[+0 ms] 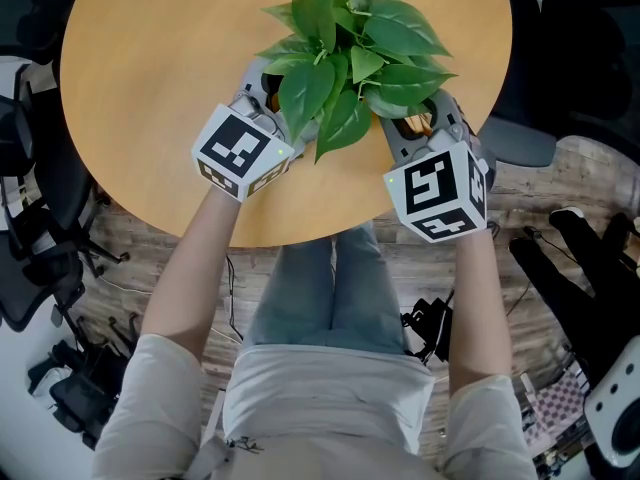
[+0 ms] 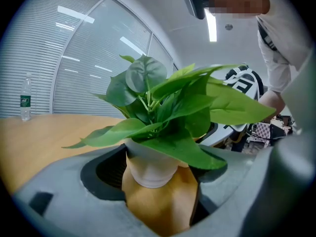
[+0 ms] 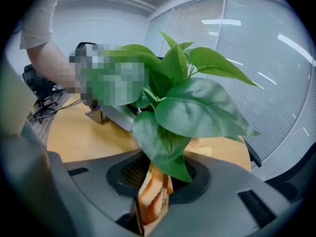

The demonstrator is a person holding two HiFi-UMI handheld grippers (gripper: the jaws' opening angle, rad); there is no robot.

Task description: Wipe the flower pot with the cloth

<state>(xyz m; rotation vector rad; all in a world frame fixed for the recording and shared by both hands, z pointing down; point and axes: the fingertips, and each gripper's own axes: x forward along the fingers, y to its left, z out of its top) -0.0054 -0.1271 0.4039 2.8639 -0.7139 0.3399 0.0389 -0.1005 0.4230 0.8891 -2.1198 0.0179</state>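
Note:
A leafy green plant (image 1: 350, 48) stands near the front edge of the round wooden table (image 1: 130, 58). Its leaves hide the pot in the head view. The left gripper view shows the white flower pot (image 2: 148, 169) upright between the wide-set jaws of my left gripper (image 2: 163, 174), which closes on its sides. In the head view that left gripper (image 1: 268, 93) is on the plant's left and my right gripper (image 1: 418, 123) on its right. My right gripper (image 3: 155, 181) is shut on a folded orange cloth (image 3: 153, 196), held just under a leaf beside the plant.
A water bottle (image 2: 25, 100) stands far back on the table. Black office chairs (image 1: 40, 258) crowd the left side and a dark chair (image 1: 520, 88) stands at the right. Cables (image 1: 425, 328) lie on the wooden floor. The table's near edge runs just behind both grippers.

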